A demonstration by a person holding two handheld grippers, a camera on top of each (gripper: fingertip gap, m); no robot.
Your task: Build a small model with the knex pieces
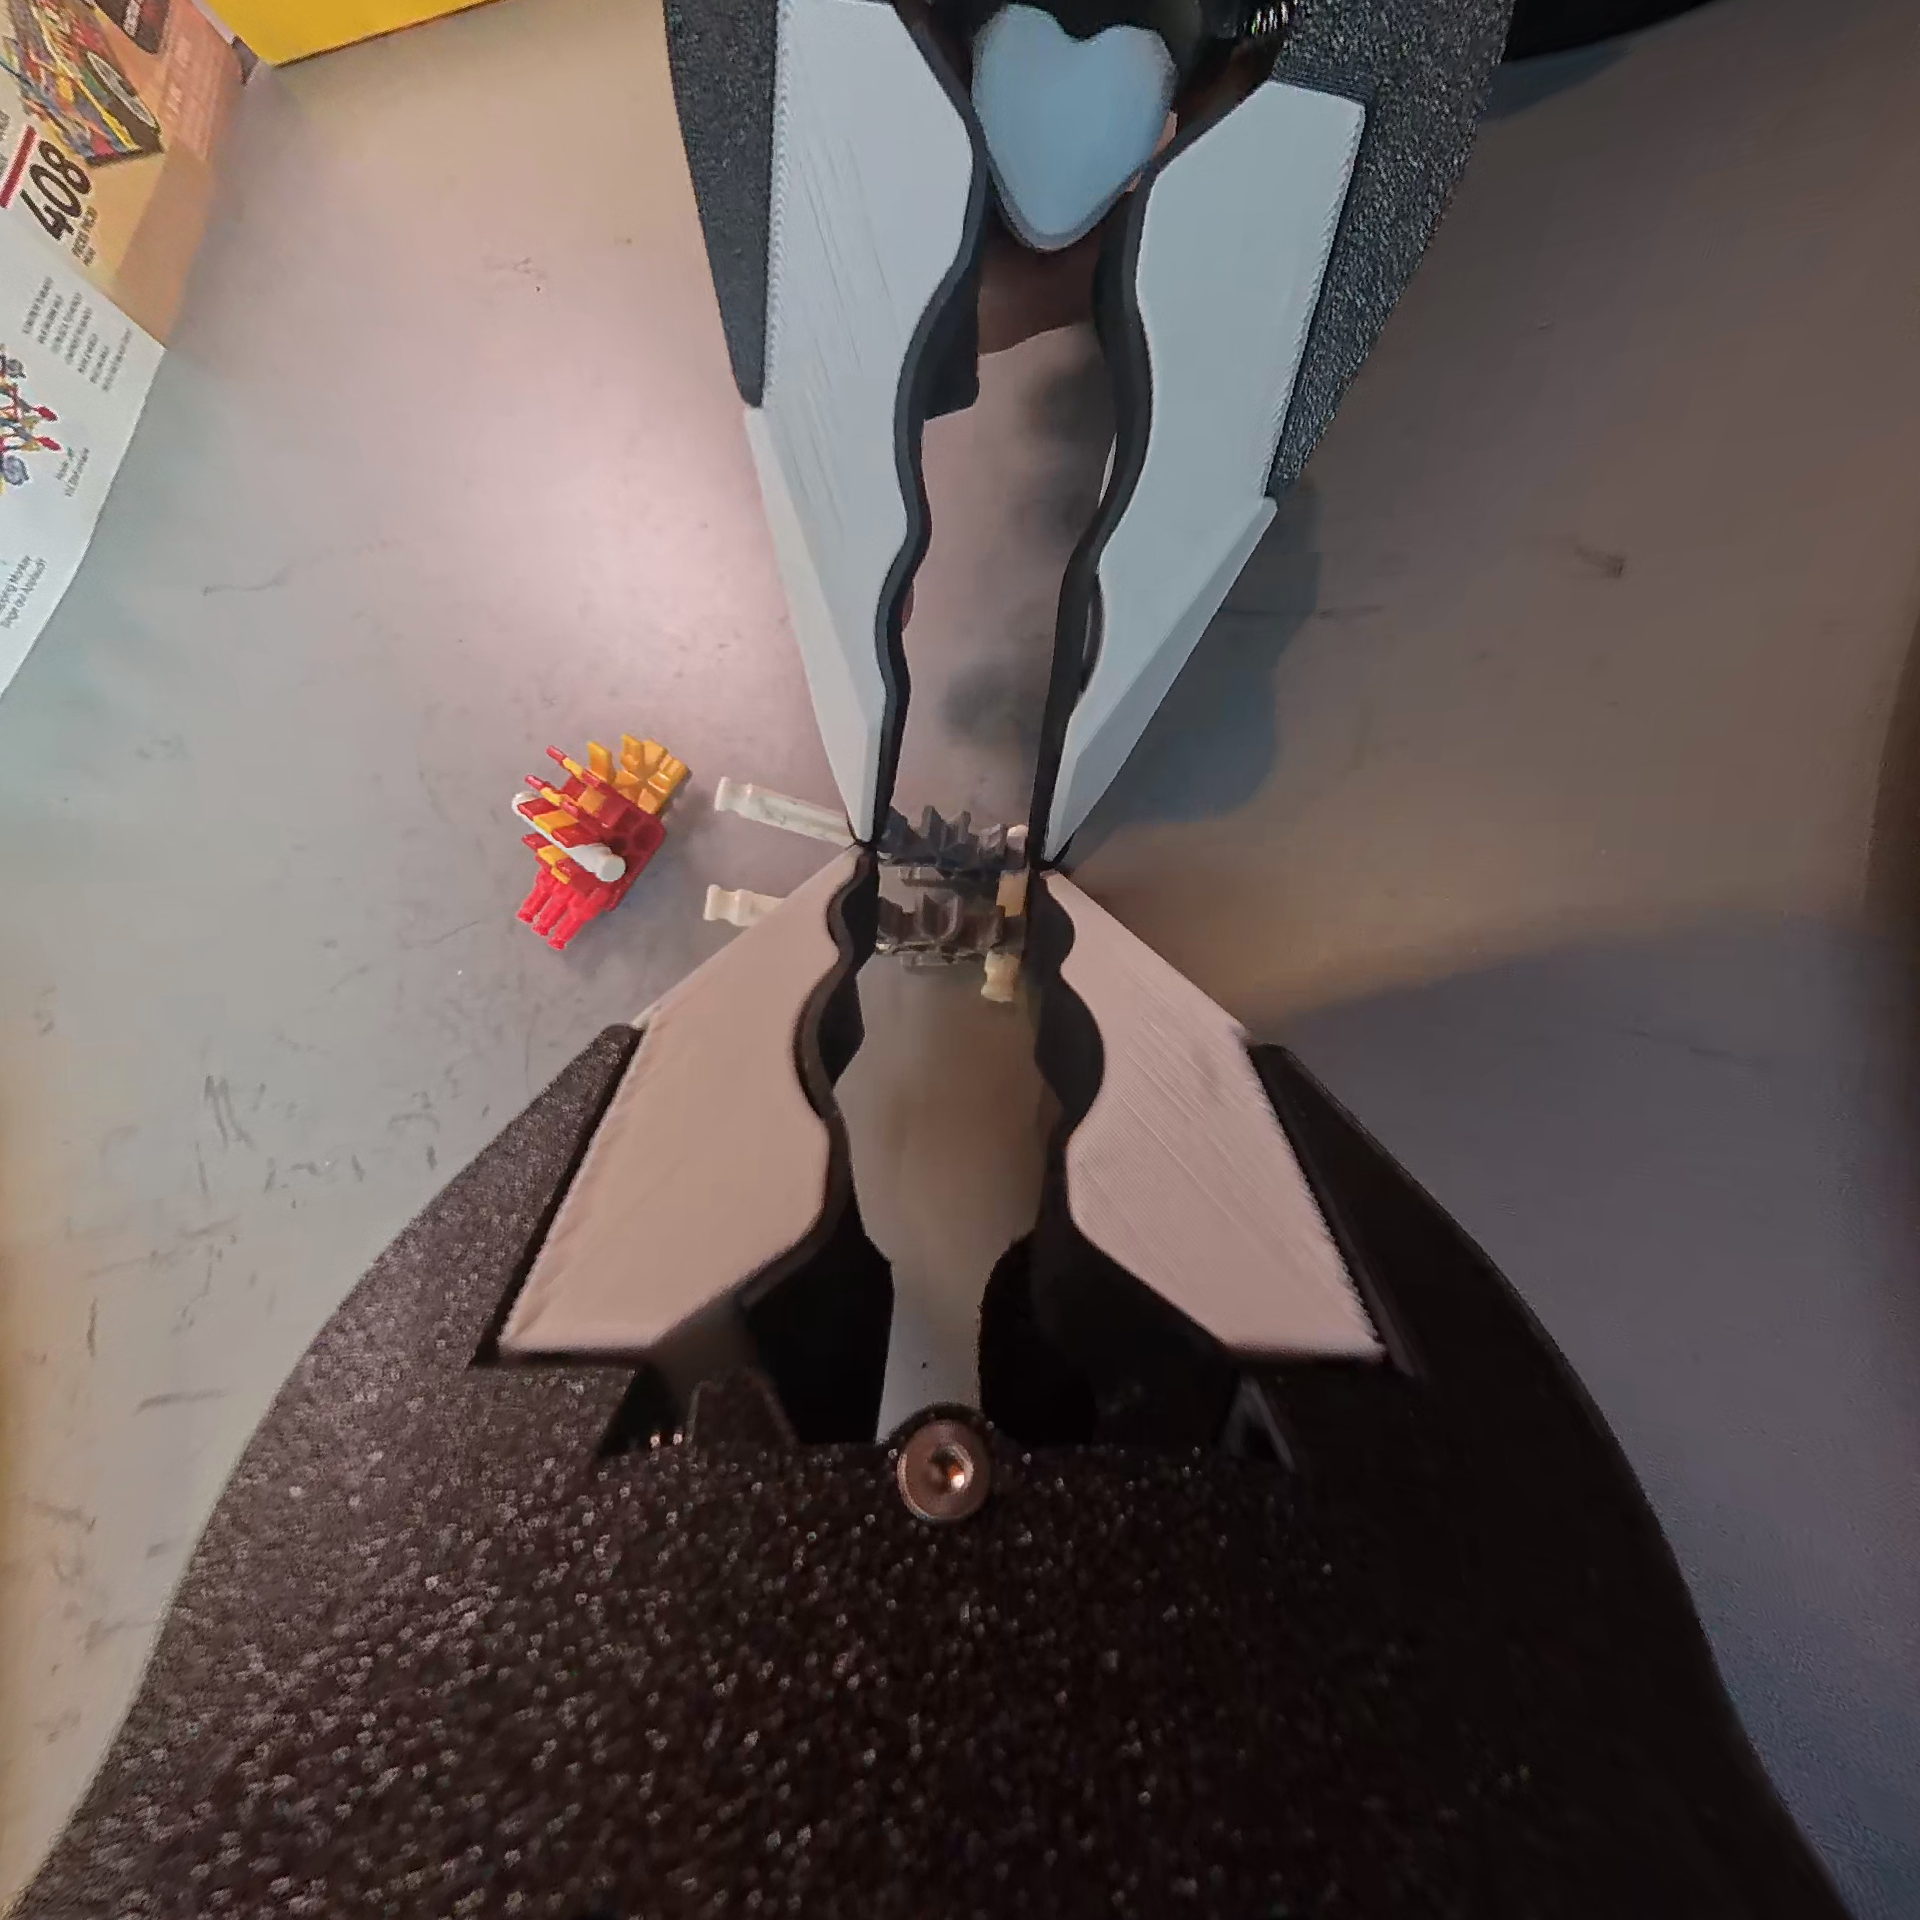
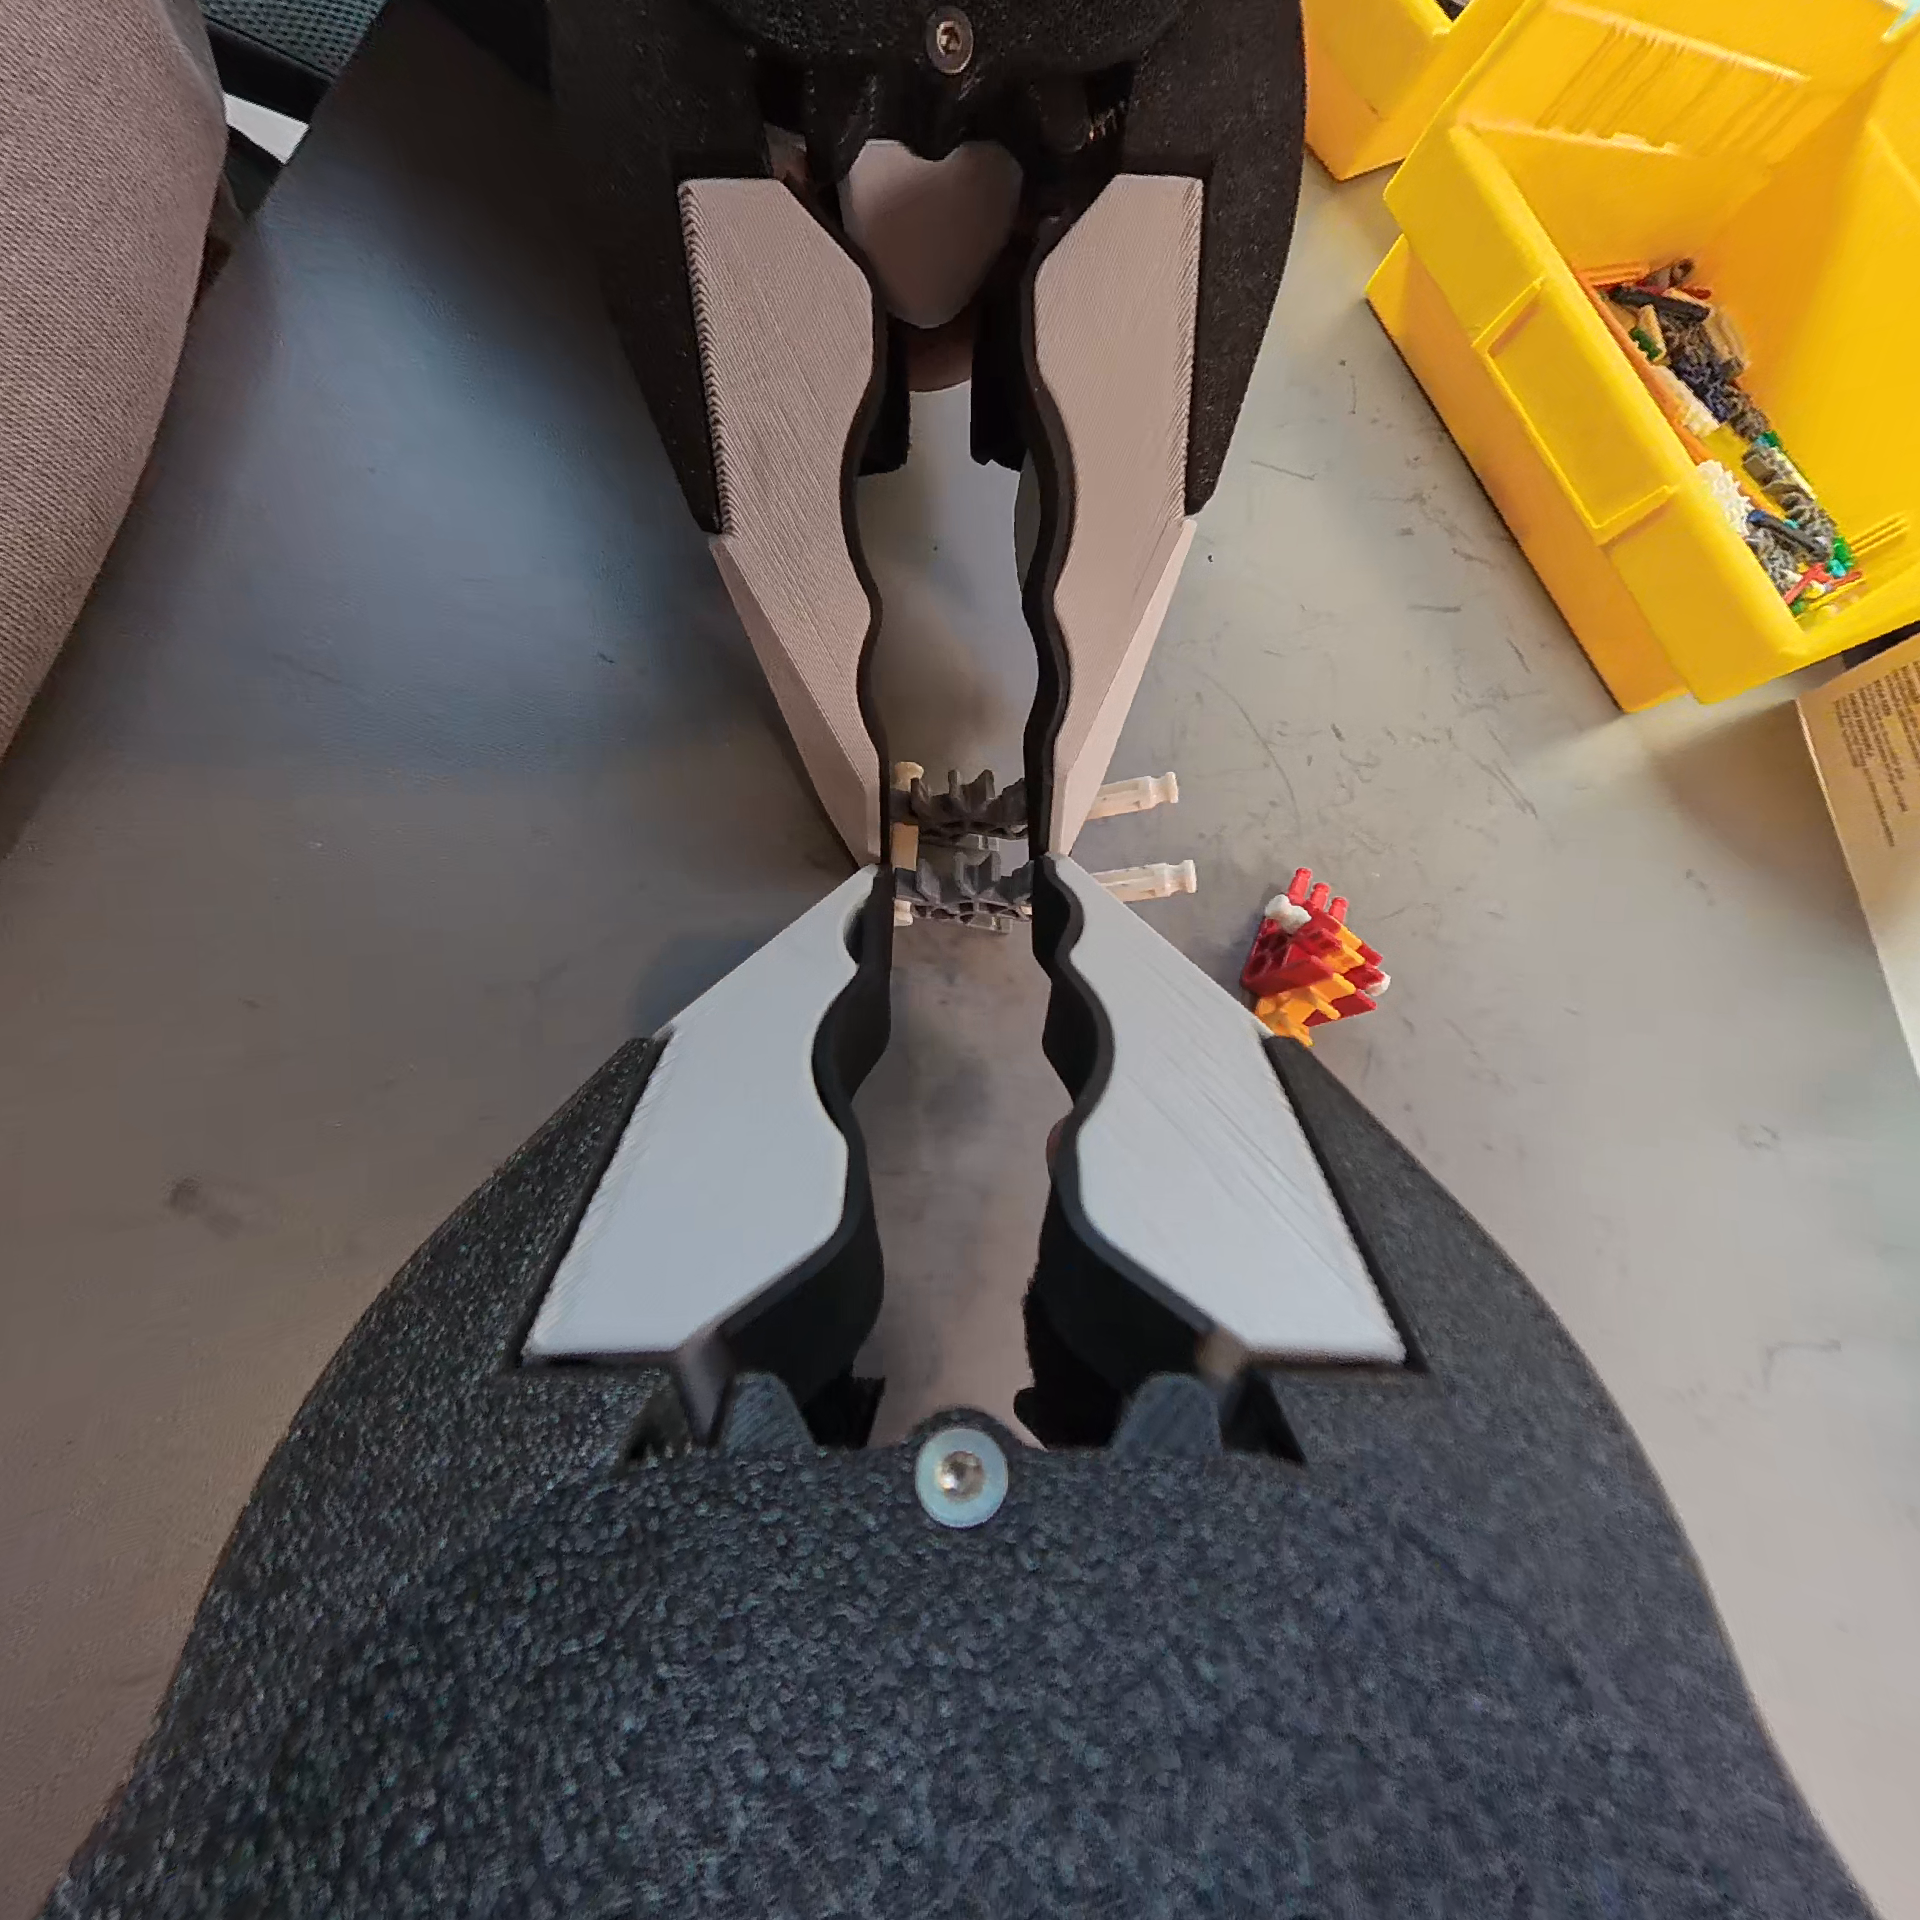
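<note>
Grey toy connector pieces (image 1: 940, 883) with white rods (image 2: 1138, 795) sit mid-tabletop (image 1: 364, 623), pinched from both ends by the left gripper (image 1: 940, 868) and right gripper (image 2: 961, 883); a red-and-orange clump (image 2: 1314, 961) lies nearby; yellow bins (image 2: 1662, 343) fill one corner.

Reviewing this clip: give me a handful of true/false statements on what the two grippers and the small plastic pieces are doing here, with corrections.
1. The left gripper and the right gripper meet tip to tip around one grey toothed assembly. True.
2. The red and orange cluster is held between the fingers. False: it lies free on the table, beside the grippers.
3. White rods stick out sideways from the grey assembly. True.
4. The yellow bin is empty. False: it holds many small mixed-colour pieces.
5. A printed sheet lies at the table's edge in the left wrist view. True.
</note>
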